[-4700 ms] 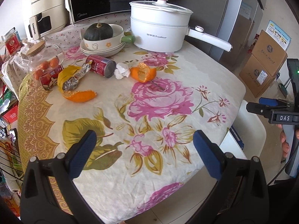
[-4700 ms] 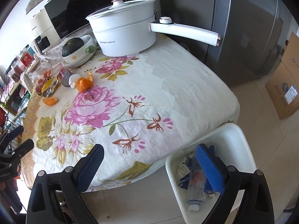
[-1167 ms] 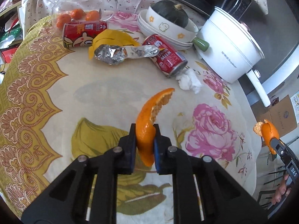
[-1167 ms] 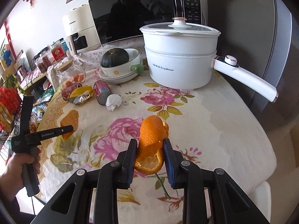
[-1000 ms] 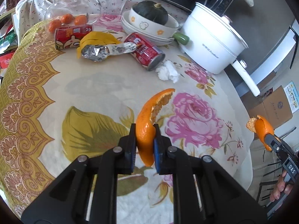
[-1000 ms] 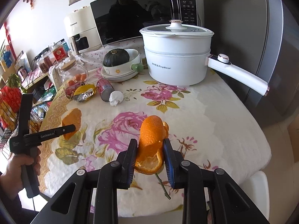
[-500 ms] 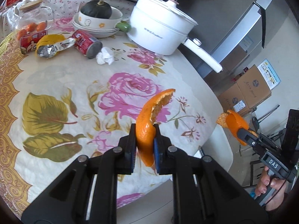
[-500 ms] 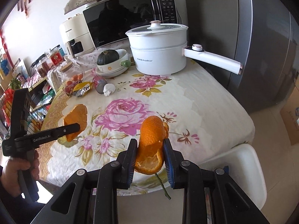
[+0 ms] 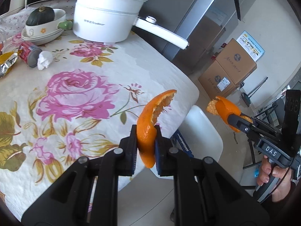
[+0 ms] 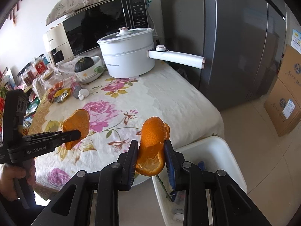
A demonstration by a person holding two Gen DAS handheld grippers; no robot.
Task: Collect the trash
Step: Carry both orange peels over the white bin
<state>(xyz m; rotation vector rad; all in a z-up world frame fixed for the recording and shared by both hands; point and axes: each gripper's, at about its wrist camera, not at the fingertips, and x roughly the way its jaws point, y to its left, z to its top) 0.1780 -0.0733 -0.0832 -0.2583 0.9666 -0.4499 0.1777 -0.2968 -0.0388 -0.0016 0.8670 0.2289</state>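
Note:
My left gripper (image 9: 145,141) is shut on a curved strip of orange peel (image 9: 150,120), held in the air above the table's near corner. My right gripper (image 10: 151,156) is shut on a larger cupped orange peel (image 10: 152,139) over the table edge beside the white bin (image 10: 222,150). Each view shows the other gripper: the right one (image 9: 230,118) with its peel (image 9: 223,107) beyond the bin (image 9: 203,130), the left one (image 10: 75,132) with its peel (image 10: 77,122) over the cloth. On the table remain a crumpled tissue (image 9: 44,59), a red can (image 9: 28,51) and a foil wrapper (image 9: 6,64).
A floral cloth (image 9: 79,86) covers the table. At its back stand a white pot with a long handle (image 9: 107,17), stacked bowls with a dark squash (image 9: 42,23) and a microwave (image 10: 105,26). A grey fridge (image 10: 240,37) and cardboard boxes (image 9: 227,69) stand beyond. A person's hands hold both grippers.
Both grippers have carried their peels away from the trash cluster toward the table's near corner, and the white bin has come into view beneath them. Both grips are unchanged.

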